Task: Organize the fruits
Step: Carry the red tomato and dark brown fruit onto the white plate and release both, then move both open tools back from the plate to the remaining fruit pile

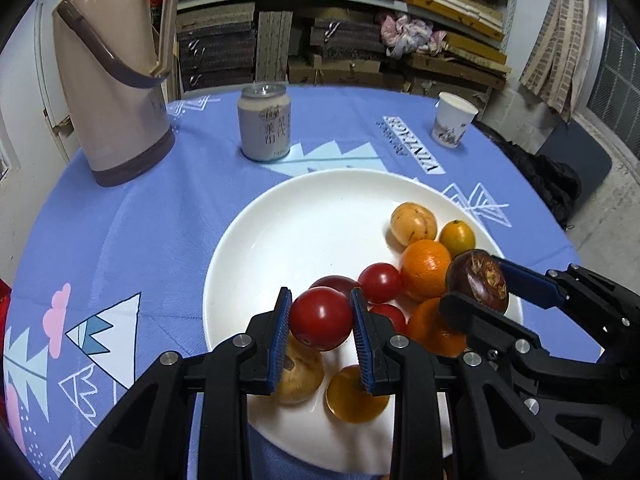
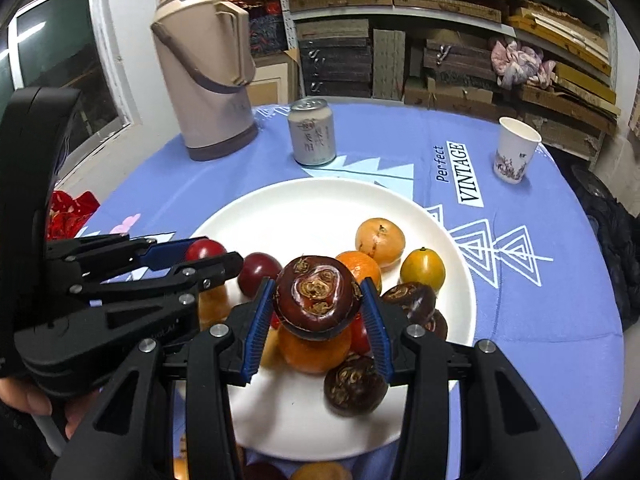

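Between my left fingers [image 1: 322,322] sits a red tomato [image 1: 321,318], clamped by both blue pads above the near part of the white plate [image 1: 304,216]. Between my right fingers [image 2: 318,312] sits a dark brown water chestnut [image 2: 317,298], likewise clamped, its scarred top facing the camera. Below and behind the left fingers lie two more red tomatoes [image 1: 380,282], oranges [image 1: 426,274] and a pale brown fruit [image 1: 298,376]. Beneath the right fingers rests an orange [image 2: 314,352]; just right of them lie further water chestnuts [image 2: 410,300], one nearer [image 2: 354,386]. Beyond both fingers, toward the plate's far right rim, are a speckled yellow fruit [image 1: 413,224] and a small kumquat [image 1: 457,236]. Farther out on the blue-clothed desk [image 1: 160,232] stand a beige thermos [image 1: 110,76], a can [image 1: 264,122] and a paper cup [image 1: 454,120]. Shelves of boxes [image 1: 344,32] close the background.
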`<state>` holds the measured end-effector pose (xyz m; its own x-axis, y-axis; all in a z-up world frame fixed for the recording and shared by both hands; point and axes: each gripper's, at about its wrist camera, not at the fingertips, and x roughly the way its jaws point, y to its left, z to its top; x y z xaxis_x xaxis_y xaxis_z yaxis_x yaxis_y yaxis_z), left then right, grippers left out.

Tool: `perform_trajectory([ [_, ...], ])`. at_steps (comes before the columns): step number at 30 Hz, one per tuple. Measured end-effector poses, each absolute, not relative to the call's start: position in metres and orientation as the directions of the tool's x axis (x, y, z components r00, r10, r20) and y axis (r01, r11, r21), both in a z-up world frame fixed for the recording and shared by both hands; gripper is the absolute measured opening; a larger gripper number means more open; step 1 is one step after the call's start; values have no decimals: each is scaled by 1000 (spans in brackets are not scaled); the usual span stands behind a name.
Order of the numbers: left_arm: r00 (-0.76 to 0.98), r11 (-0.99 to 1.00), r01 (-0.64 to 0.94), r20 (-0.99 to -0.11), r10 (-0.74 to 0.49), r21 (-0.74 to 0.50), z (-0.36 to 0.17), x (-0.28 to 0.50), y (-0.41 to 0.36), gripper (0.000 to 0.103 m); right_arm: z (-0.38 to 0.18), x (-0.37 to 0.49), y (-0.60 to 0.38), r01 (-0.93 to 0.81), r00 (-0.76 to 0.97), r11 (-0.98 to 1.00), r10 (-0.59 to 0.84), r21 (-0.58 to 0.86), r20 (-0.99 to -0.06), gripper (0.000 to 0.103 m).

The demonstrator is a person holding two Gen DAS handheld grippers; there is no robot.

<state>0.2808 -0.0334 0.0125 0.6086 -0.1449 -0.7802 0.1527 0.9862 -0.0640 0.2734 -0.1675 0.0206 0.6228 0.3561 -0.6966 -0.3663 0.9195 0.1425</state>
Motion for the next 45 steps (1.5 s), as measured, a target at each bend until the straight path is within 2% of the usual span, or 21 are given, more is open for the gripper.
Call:
perform_trajectory([
  [2,611,988,141,-780,-135,-60,12,282,-33,40,19,276,-169,-355,628,924,348,141,-696,44],
  [4,630,992,120,-768,-115,-50,14,281,-30,58,18,276,-173,-346,633,926,350,152,-691,44],
  [7,654,994,97,-749,-107,-57,20,276,-25,71,23,272,-180,-337,649,927,356,165,-672,47],
  [9,661,994,92,-743,-102,-55,24,272,-25,72,28,267,-182,-341,656,926,360,165,-664,48],
  [13,668,995,91,-738,-100,-52,29,262,-26,72,36,250,-189,-348,677,923,370,167,-637,59],
  [15,669,995,89,-736,-99,-52,30,256,-26,73,38,241,-192,-349,679,921,375,171,-632,59],
  [18,676,995,91,-731,-92,-41,31,245,-28,78,40,229,-198,-351,679,918,384,183,-626,61],
  [21,700,995,98,-709,-90,-30,35,230,-29,85,42,213,-208,-343,695,917,393,202,-602,71],
  [25,722,995,96,-689,-69,0,29,213,-29,86,36,193,-217,-347,687,915,397,206,-608,76],
  [33,691,987,148,-720,-64,55,5,182,-29,86,2,149,-211,-398,641,913,347,91,-685,76],
  [45,659,988,148,-750,-66,43,-18,154,-14,86,-25,135,-227,-339,617,929,341,151,-709,76],
])
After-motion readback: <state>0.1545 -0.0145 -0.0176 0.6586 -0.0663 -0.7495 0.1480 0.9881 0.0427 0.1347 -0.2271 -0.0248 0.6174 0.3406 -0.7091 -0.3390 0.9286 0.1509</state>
